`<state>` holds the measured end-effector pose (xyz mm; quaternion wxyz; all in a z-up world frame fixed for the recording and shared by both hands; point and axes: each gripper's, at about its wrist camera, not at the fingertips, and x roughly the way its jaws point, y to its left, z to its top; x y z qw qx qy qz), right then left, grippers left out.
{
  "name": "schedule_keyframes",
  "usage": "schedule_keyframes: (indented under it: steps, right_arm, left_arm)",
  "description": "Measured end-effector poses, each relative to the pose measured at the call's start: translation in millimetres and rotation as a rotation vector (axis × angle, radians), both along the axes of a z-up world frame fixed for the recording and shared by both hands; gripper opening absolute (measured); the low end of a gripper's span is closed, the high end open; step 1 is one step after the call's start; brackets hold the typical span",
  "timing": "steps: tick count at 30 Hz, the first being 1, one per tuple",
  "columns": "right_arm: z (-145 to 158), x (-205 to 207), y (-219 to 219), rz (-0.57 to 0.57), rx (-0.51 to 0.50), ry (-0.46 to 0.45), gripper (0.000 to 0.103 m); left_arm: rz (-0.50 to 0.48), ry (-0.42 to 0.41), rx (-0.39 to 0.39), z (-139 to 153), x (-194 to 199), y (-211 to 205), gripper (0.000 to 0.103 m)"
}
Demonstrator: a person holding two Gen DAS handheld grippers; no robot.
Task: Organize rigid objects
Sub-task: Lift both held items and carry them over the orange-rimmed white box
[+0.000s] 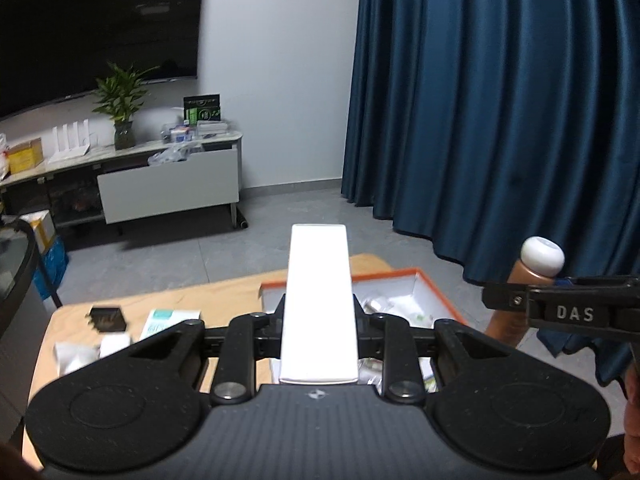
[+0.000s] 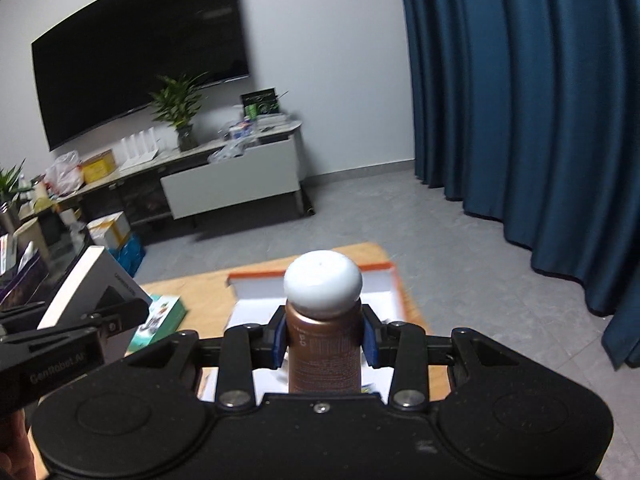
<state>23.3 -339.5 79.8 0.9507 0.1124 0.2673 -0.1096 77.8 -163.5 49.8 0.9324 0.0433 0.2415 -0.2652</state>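
Behind everything we see a white wall with a dark television [image 2: 140, 64], a long low cabinet [image 2: 224, 176] carrying a potted plant [image 2: 178, 110], and heavy blue curtains [image 2: 520, 120] on the right over a grey floor. Nearer to us stands a light wooden table [image 1: 224, 300], and at its far right corner sits an open orange-rimmed box [image 1: 436, 292] with white walls and a few small items inside that we cannot make out. Along the table's left edge lie a black card [image 1: 107, 317], a teal-and-white packet [image 1: 168, 320] and some white pieces [image 1: 88, 350]. We hold the left gripper [image 1: 319, 316] above the table, near the open box, its jaws clamped narrowly on a flat white box [image 1: 319, 304] that stands on edge and points away from us. The right gripper [image 2: 324, 338] is just beside it, over the same box, its blue-padded jaws closed around a brown bottle with a white domed cap [image 2: 324, 336], held upright.
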Motion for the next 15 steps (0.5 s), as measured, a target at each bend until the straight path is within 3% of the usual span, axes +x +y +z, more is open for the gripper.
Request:
schedule_keyframes:
  steps: [7, 15]
  right_arm:
    - [0.9, 6.3, -20.2, -0.014, 0.045, 0.012, 0.045]
    - [-1.7, 19.4, -20.3, 0.008, 0.015, 0.045, 0.045]
  left_arm:
    - [-0.012, 0.014, 0.014, -2.1, 9.2, -12.2, 0.027]
    - [0.007, 0.025, 0.025, -1.6, 13.1, -17.1, 0.027]
